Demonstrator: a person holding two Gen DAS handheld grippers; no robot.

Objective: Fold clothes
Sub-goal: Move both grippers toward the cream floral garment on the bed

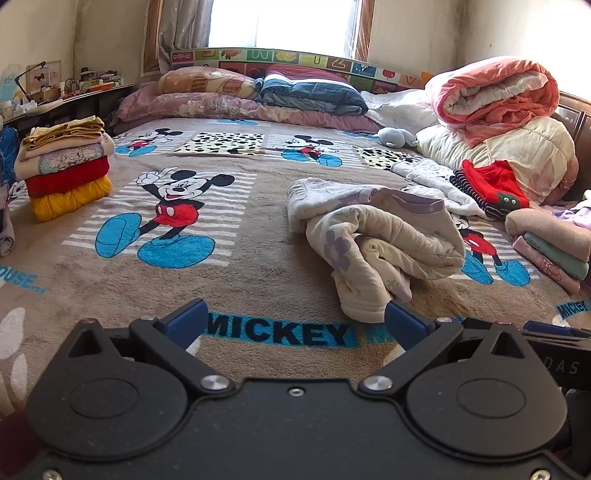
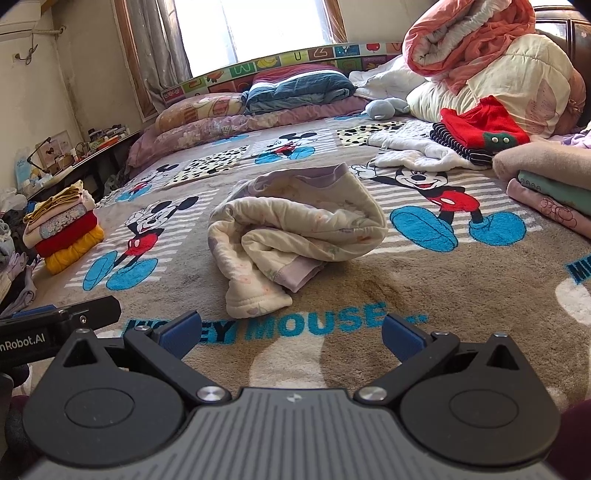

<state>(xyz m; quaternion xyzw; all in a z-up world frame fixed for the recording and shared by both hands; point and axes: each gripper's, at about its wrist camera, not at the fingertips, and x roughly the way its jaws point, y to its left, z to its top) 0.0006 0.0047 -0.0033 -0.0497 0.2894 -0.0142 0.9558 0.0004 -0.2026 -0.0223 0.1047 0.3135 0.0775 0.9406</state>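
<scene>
Lighting: daylight entered from the window (image 1: 284, 24) at the far end of the bed; its pane was blown out to white in both views. Blanket (image 1: 258, 266) below the window was evenly lit, shadows soft. Focus: sharp mid-frame; left gripper (image 1: 295, 325) and right gripper (image 2: 291, 334) slightly soft. Distortion: fisheye bowing of walls beside the window; dark vignette at corners

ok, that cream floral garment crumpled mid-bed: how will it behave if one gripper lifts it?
Probably floppy: the cream floral garment lies crumpled in soft rolls. Its padded-looking folds suggest some bulk yet little weight. Pinched at one edge, it would likely unroll and drape, dragging on the fuzzy blanket.
</scene>
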